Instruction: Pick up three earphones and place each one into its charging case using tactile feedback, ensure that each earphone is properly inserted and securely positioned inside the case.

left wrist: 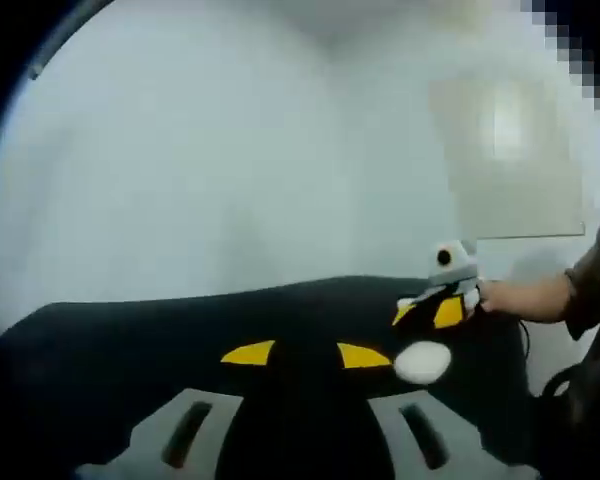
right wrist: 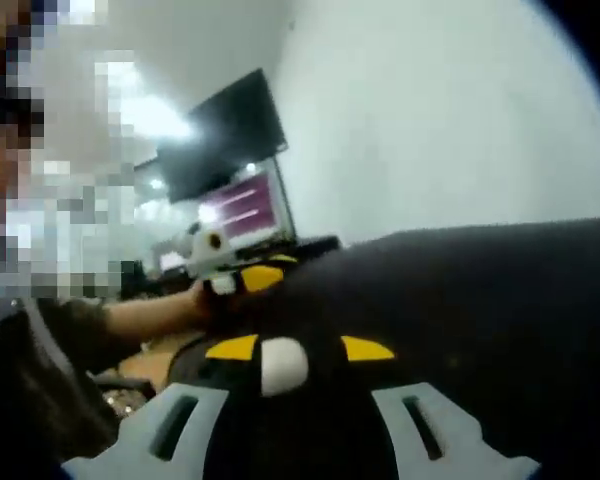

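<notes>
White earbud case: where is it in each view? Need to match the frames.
Left gripper view: the white case lies on the black mat, lower right of centre, by the right yellow fingertip.
Right gripper view: the white case sits low, left of centre, between the yellow fingertips.
Shared landmark: the black mat, with the opposite gripper behind it.

Black table surface [left wrist: 180, 330], white wall [left wrist: 230, 150], lit monitor [right wrist: 242, 208] — purple screen
</notes>
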